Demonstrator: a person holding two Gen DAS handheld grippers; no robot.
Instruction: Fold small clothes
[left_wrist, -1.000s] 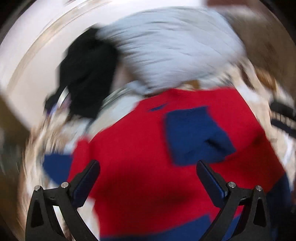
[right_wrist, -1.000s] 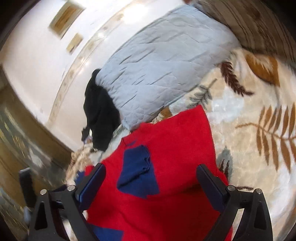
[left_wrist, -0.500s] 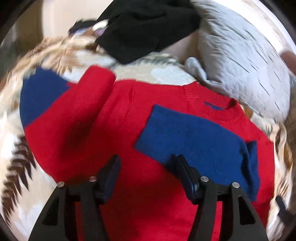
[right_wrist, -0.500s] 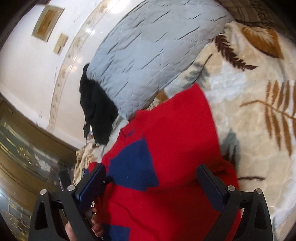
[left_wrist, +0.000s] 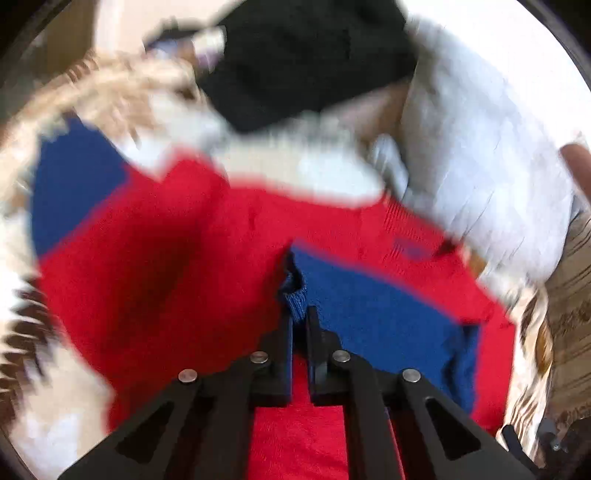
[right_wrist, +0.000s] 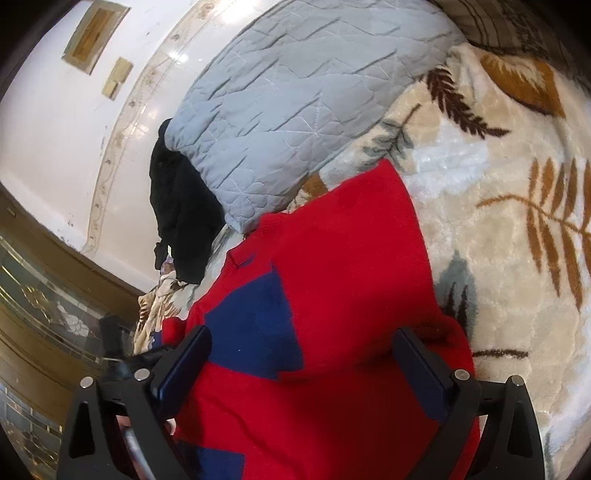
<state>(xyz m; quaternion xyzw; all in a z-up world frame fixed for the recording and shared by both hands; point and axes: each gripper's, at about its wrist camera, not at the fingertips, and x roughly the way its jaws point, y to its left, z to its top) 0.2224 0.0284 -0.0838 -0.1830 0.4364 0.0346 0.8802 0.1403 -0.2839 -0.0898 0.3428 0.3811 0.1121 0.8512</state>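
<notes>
A small red sweater (left_wrist: 177, 280) with blue sleeve ends lies on a leaf-patterned blanket (right_wrist: 509, 206). One blue sleeve end (left_wrist: 376, 310) is folded across the red body. My left gripper (left_wrist: 299, 317) is shut on the corner of that blue cuff. The other blue sleeve end (left_wrist: 70, 184) lies out at the far left. In the right wrist view the sweater (right_wrist: 343, 258) lies below my right gripper (right_wrist: 303, 354), which is open and empty above it. The left wrist view is blurred.
A grey quilted pillow (right_wrist: 295, 103) lies just beyond the sweater's collar. A black garment (right_wrist: 181, 206) is heaped beside it, also in the left wrist view (left_wrist: 306, 55). A white wall and a wooden bed frame (right_wrist: 44, 295) lie behind.
My left gripper has moved in and closed on the folded blue cuff; it was open before. My right gripper has stayed open above the sweater with little movement.
</notes>
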